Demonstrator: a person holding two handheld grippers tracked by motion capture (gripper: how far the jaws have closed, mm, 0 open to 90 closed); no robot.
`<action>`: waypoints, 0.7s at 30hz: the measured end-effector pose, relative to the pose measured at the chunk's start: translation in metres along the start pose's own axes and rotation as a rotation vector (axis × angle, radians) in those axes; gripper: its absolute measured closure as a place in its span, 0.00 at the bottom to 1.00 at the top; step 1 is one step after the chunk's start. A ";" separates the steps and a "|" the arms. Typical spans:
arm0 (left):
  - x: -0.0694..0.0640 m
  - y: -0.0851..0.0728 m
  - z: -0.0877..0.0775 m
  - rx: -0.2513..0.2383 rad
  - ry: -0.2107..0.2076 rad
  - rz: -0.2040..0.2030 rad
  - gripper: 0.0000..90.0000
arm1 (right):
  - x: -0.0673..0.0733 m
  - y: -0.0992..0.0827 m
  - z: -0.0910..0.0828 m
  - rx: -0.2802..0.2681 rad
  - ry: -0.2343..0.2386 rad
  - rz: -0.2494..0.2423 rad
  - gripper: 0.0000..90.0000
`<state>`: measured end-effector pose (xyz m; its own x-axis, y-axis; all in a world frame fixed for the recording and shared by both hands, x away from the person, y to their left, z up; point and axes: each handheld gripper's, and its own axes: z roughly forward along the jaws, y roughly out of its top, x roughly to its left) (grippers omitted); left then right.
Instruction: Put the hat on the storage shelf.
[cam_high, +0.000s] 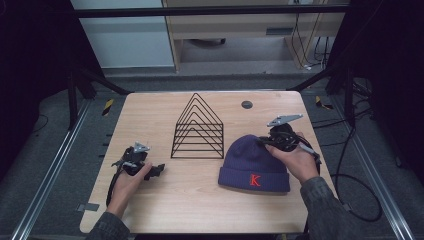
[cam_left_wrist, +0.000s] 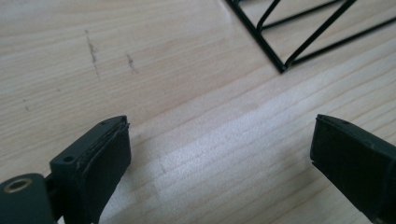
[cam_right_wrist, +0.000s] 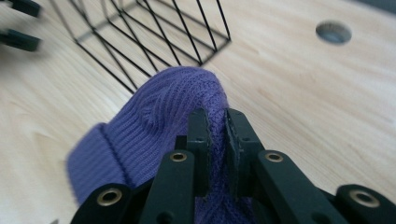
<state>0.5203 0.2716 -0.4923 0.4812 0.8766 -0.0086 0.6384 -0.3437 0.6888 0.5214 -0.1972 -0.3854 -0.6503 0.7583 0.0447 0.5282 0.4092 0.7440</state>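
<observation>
In the high view, a purple knit beanie (cam_high: 252, 162) with a red letter K on its cuff lies on the right half of the wooden table (cam_high: 165, 200), cuff toward the near edge. The right gripper (cam_high: 276, 140) sits at the hat's far right crown, held by the person's right hand (cam_high: 296, 161), and pinches the knit there. Just left of the hat stands a black wire rack (cam_high: 198, 127) of nested triangles, near the table's middle. Well to the left, the left hand (cam_high: 131, 175) holds the left gripper (cam_high: 156, 171) low over bare wood, its jaws pointing right. A small dark round hole cover (cam_high: 247, 104) sits on the far side of the table. In the left gripper view, the two black jaws stand wide apart with only bare wood between them; a corner of the wire rack (cam_left_wrist: 299, 32) shows at the far right. In the right gripper view, the jaws are closed together on a fold of the beanie (cam_right_wrist: 159, 112), the purple knit squeezed between the pads and bunched up ahead of them; the rack (cam_right_wrist: 154, 32) lies beyond it, and the hole cover (cam_right_wrist: 333, 32) is at the far right.
</observation>
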 end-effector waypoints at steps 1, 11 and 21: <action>0.000 0.000 -0.001 -0.011 0.003 -0.004 0.06 | 0.007 0.002 -0.013 -0.029 0.010 -0.010 0.91; -0.003 0.005 -0.013 -0.078 -0.024 0.003 0.08 | 0.030 0.016 -0.054 -0.114 0.024 -0.086 0.91; -0.010 0.013 -0.031 -0.131 -0.047 0.022 0.09 | 0.024 0.034 -0.073 -0.150 0.008 -0.113 0.91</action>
<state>0.5046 0.2689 -0.4608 0.5233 0.8518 -0.0244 0.5450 -0.3125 0.7780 0.4841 -0.2025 -0.3097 -0.7055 0.7076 -0.0395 0.3649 0.4105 0.8357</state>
